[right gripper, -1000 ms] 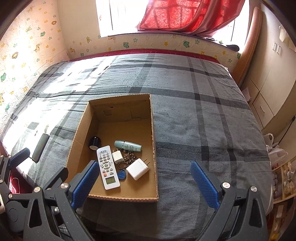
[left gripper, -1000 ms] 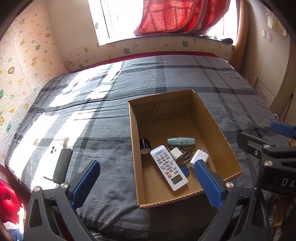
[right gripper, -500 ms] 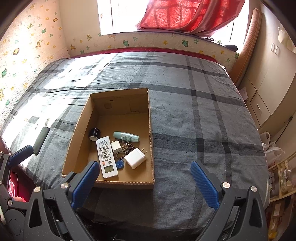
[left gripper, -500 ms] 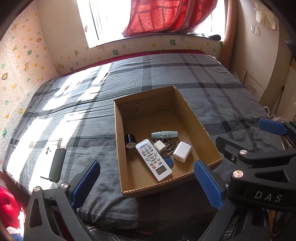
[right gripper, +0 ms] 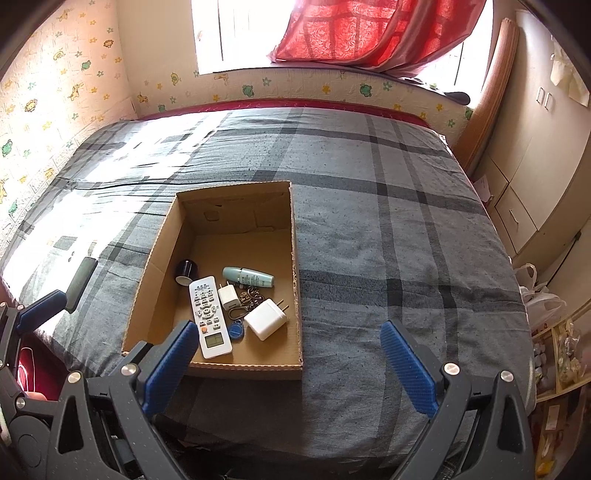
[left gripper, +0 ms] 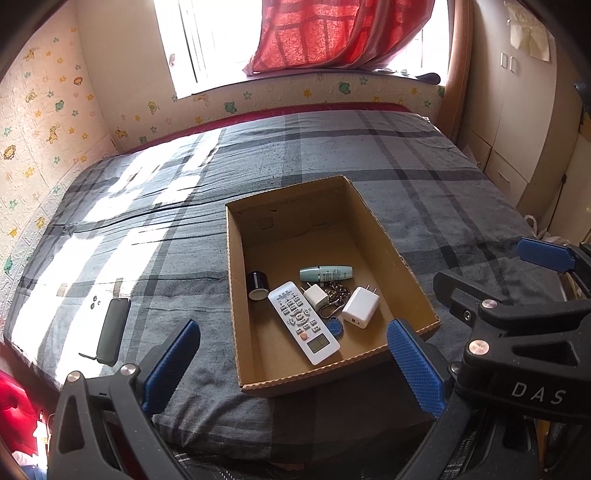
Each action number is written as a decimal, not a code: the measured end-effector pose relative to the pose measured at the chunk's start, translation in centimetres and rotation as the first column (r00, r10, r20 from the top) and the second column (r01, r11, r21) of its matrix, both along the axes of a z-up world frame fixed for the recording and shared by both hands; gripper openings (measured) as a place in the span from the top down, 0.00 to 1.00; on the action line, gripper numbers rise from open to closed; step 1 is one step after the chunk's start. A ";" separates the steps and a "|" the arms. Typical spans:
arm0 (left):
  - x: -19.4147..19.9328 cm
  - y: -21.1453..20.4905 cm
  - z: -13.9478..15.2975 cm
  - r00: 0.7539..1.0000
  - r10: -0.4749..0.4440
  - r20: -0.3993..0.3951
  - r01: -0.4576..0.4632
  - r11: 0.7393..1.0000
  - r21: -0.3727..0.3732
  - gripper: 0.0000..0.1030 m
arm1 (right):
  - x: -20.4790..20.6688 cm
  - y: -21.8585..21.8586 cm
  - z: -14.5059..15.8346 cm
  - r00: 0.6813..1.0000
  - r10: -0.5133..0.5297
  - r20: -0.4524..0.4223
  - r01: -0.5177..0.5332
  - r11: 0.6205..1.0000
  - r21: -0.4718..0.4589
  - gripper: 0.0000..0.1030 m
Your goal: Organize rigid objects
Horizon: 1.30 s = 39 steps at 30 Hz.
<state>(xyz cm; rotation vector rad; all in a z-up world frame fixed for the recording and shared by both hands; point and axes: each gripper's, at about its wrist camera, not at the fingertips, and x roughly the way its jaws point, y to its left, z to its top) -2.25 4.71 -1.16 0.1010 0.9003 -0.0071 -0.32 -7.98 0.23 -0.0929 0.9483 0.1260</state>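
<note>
A cardboard box lies on the grey plaid bed. In it are a white remote, a large white charger, a small white charger, a teal tube, a black cap, and keys with a blue tag. A dark phone lies on the bed left of the box. My left gripper and right gripper are open and empty, held back above the bed's near edge.
Wallpapered walls run along the left and the far side. A red curtain hangs at the window. Cabinets stand on the right, with a shelf and bags below. The right gripper's body shows in the left wrist view.
Both grippers have drawn back and up from the box, so it looks smaller and farther. The objects in the box have not moved.
</note>
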 end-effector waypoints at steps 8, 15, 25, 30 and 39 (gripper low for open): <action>0.1 -0.1 0.0 1.000 -0.001 0.004 0.001 1.000 0.001 0.00 | 0.0 0.0 0.1 1.000 -0.001 0.004 0.001 1.000 0.001 0.02; 0.1 -0.1 0.0 1.000 -0.001 0.004 0.001 1.000 0.002 0.00 | 0.0 0.1 0.1 1.000 -0.002 0.005 0.002 1.000 0.000 0.02; 0.2 -0.1 0.0 1.000 -0.005 0.004 0.005 1.000 0.005 0.00 | 0.1 0.3 0.2 1.000 0.002 0.006 -0.002 1.000 -0.002 0.02; 0.2 0.0 0.0 1.000 -0.005 0.004 0.005 1.000 0.003 0.00 | 0.1 0.3 0.3 1.000 0.004 0.008 -0.004 1.000 -0.002 0.02; 0.3 -0.1 0.0 1.000 -0.009 0.006 0.009 1.000 0.005 0.00 | 0.3 0.2 0.3 1.000 0.013 0.014 -0.012 1.000 -0.011 0.02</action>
